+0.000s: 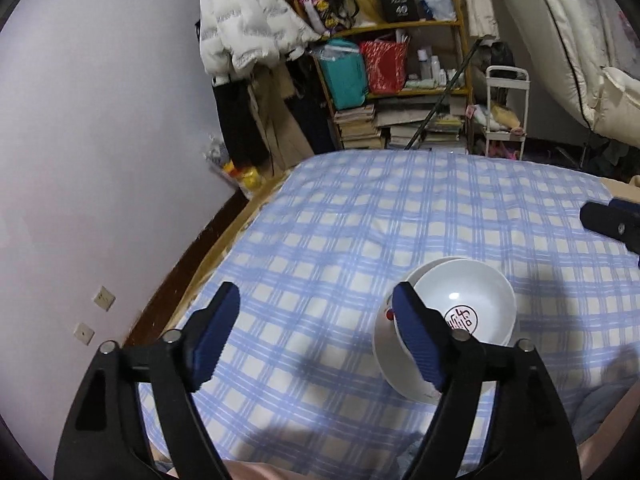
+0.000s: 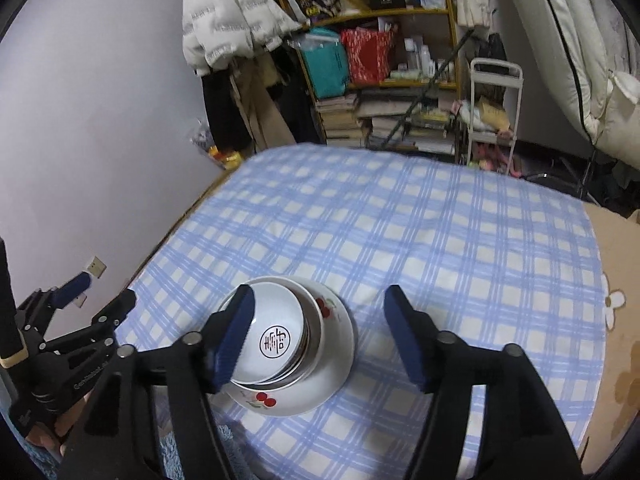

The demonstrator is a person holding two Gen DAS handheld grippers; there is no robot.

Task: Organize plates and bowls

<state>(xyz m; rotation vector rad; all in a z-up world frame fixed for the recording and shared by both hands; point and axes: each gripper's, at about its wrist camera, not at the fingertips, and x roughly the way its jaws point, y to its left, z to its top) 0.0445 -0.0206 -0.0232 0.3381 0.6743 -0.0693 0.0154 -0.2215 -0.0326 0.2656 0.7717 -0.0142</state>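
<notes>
A white bowl (image 2: 280,332) with a round dark seal inside tops a stack of nested bowls on a white plate (image 2: 340,364) painted with red cherries. The stack rests on a blue-and-white checked cloth (image 2: 440,240). My right gripper (image 2: 320,340) hangs open above the stack's right side, with nothing between its blue pads. In the left wrist view the same bowl (image 1: 472,296) and plate (image 1: 388,356) lie behind the right finger of my left gripper (image 1: 316,336), which is open and holds nothing. The left gripper (image 2: 102,292) also shows at the left edge of the right wrist view.
The cloth's far edge (image 1: 400,156) faces a cluttered shelf (image 1: 400,92) of books and bags, a hanging white jacket (image 1: 244,24) and a white cart (image 1: 506,112). A pale wall (image 1: 100,140) runs along the left. A brown flowered surface (image 2: 616,300) borders the cloth on the right.
</notes>
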